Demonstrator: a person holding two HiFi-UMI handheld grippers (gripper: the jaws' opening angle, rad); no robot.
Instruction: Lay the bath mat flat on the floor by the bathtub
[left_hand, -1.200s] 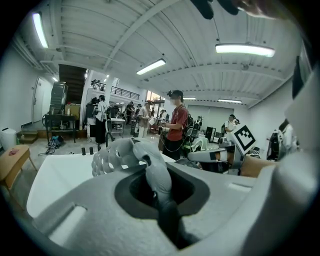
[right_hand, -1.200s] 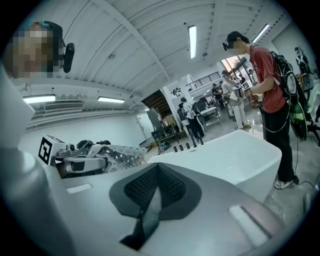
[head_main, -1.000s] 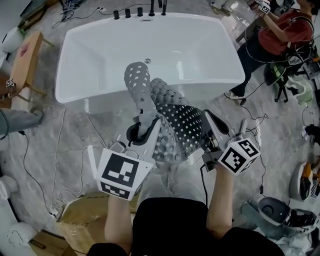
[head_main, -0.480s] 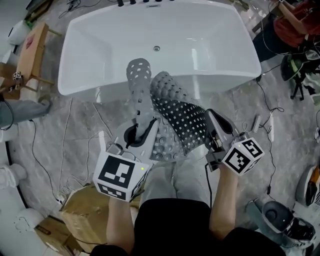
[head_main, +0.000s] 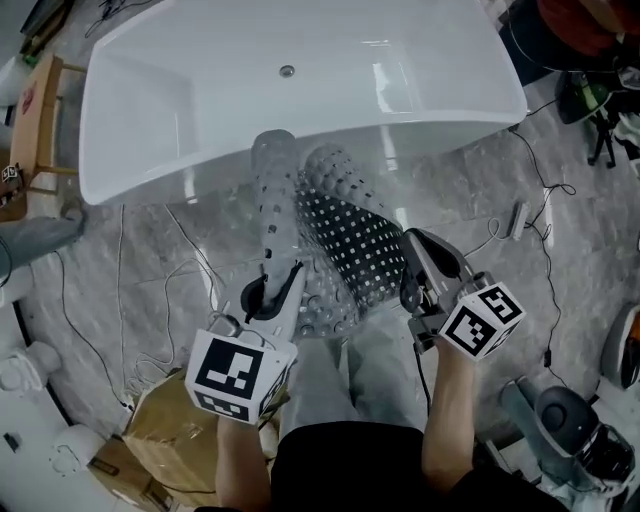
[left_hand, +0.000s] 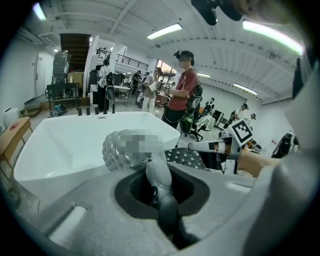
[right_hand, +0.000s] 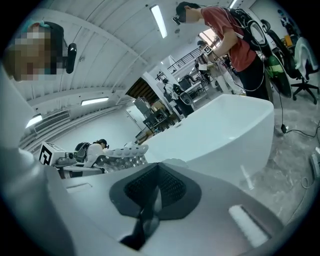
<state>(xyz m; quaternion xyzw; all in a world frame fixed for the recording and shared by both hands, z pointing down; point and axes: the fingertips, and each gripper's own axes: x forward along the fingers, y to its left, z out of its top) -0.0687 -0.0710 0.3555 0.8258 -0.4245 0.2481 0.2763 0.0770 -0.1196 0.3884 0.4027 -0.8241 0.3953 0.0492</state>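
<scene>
Two grippers clamp one crumpled bath mat (head_main: 335, 225) beside the bathtub (head_main: 300, 150).
In the head view we have the left gripper (head_main: 272, 285) at seven o'clock of the mat and the right gripper (head_main: 410, 272) at four o'clock, each with its jaws closed on an edge of the sheet; each gripper's own view shows the mat pinched between its jaws. The mat hangs folded and twisted between them, its grey studded side and its dark perforated side both showing, with a narrow strip running toward twelve o'clock against the bathtub's white outer wall. Whether its lower fold touches the marbled floor (head_main: 170, 240) we cannot tell. Cables (head_main: 120, 300) trail across the floor at nine o'clock, and a cardboard box (head_main: 160, 430) sits at seven o'clock by our left arm.
</scene>
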